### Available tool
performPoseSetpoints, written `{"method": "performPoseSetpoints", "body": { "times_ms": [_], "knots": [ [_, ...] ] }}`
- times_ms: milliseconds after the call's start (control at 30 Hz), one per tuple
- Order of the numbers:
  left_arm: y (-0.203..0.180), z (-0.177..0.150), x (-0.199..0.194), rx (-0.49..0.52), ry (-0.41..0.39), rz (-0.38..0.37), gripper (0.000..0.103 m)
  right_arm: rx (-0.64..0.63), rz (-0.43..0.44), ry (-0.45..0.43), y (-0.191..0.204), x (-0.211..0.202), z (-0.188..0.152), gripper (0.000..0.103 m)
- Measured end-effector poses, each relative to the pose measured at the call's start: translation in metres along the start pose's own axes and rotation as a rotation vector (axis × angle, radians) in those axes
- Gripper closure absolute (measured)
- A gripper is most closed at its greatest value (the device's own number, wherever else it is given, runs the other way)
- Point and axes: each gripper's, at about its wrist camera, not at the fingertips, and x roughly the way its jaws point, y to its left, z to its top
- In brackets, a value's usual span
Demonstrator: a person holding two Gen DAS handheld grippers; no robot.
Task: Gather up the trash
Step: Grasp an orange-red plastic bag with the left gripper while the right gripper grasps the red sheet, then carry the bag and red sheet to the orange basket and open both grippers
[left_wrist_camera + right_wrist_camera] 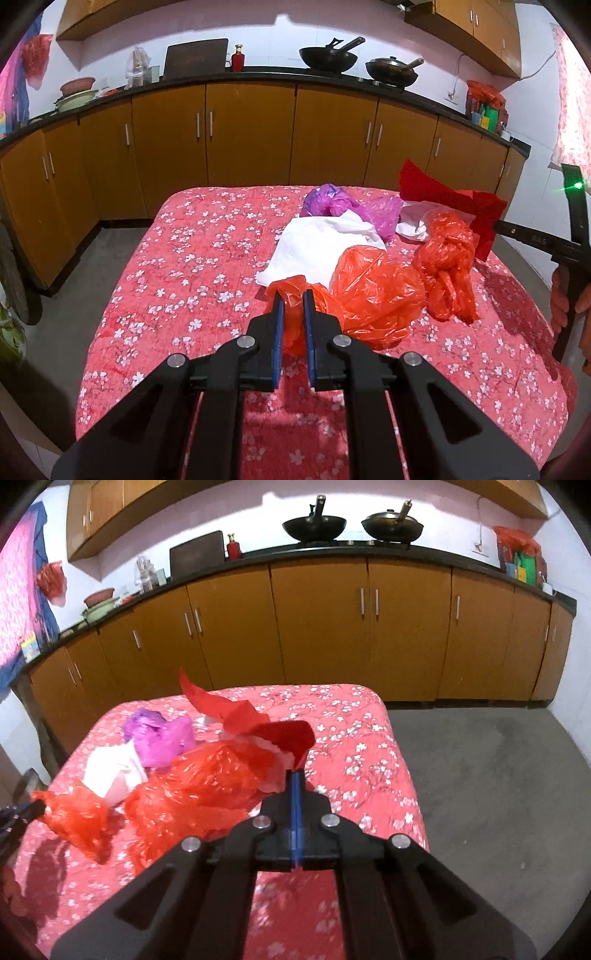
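On the table with the red flowered cloth [177, 266] lies a heap of trash: a white paper [317, 247], a purple bag [332, 201] and a knotted orange bag [447, 258]. My left gripper [293, 295] is shut on the edge of a crumpled orange plastic bag [373, 291], which bulges to the right of the fingers. At the right edge my right gripper [496, 225] is shut on a red paper sheet [443, 192], lifted off the cloth. In the right wrist view the right gripper [295, 773] pinches that red paper [236, 709] at its tips. The left gripper [35, 806] shows at far left.
Brown cabinets [251, 133] under a dark counter with two woks [328, 59] run behind the table. Grey floor [480, 768] lies to the table's right and floor [55, 332] to its left. A person's hand [561, 299] grips the right tool's handle.
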Motion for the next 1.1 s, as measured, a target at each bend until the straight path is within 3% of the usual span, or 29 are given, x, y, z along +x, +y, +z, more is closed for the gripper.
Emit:
{"method": "performPoseSetpoints", "body": {
  "times_ms": [300,400,567,700,800,833,1100],
  "knots": [
    [0.002,-0.001,-0.013,-0.005,-0.015,-0.005,0.093,0.015,0.075,0.006,0.016,-0.041,-0.028,0.101],
    [0.000,-0.003,-0.016,0.011,-0.016,-0.004,0.093,-0.041,0.030,0.024,0.027,-0.042,-0.038,0.100],
    [0.000,-0.010,-0.012,0.019,0.012,-0.009,0.093,-0.037,-0.034,0.052,0.027,-0.032,-0.042,0.085],
    [-0.001,-0.012,-0.009,0.020,0.018,-0.014,0.093,-0.036,-0.071,0.061,0.023,-0.023,-0.039,0.082],
    [-0.003,-0.012,-0.008,0.019,0.016,-0.017,0.093,-0.032,-0.088,0.079,0.019,-0.014,-0.037,0.085],
    [-0.003,-0.011,-0.007,0.020,0.018,-0.016,0.093,-0.022,-0.081,0.088,0.017,-0.012,-0.037,0.101],
    [-0.006,-0.011,-0.013,0.023,0.008,-0.015,0.093,0.004,-0.068,0.030,0.014,-0.037,-0.039,0.101]
  ]
}}
